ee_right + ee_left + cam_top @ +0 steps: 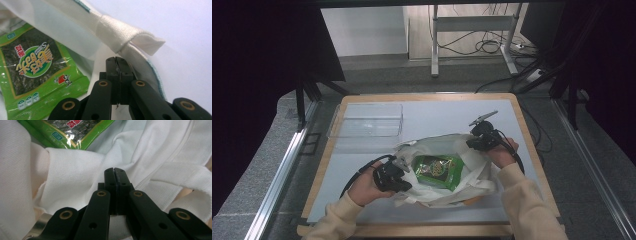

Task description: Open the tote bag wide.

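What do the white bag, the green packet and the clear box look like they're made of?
Bag: soft matte woven cloth, probably cotton; the weave shows.
Packet: glossy plastic film, by its glare and crinkles.
Box: clear rigid plastic, apparently.

The table (pixel 362 165) bears a white bag (pixel 472 167) and clear tray (pixel 367 120).

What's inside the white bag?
A green snack packet lies in the open mouth of the white bag, face up. The cloth folds cover the bag's bottom, so anything beneath the packet can't be seen.
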`<state>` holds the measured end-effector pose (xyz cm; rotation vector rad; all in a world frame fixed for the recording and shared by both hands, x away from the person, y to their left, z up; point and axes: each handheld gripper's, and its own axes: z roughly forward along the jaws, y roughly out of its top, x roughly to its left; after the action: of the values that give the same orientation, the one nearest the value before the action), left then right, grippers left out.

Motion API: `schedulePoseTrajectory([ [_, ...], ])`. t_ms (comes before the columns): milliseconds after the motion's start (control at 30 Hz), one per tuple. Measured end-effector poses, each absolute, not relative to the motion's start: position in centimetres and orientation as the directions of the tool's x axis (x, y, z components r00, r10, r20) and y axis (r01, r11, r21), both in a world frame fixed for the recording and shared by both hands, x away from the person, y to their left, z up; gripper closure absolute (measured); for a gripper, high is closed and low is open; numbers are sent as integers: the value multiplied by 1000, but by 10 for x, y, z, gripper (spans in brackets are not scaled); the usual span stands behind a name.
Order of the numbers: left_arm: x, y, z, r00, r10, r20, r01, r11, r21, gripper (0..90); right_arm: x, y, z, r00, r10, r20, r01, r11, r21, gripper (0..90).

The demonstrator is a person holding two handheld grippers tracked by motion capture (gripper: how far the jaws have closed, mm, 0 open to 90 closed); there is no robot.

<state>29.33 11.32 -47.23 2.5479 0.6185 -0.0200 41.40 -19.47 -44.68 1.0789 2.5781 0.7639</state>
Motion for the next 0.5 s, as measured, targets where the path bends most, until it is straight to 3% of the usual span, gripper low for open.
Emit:
schedulePoseTrajectory([
  [500, 295, 122, -464, 883, 449, -138, 449, -723, 525, 900, 397, -194, -436, -722, 692, -11, 549, 581, 600, 888],
])
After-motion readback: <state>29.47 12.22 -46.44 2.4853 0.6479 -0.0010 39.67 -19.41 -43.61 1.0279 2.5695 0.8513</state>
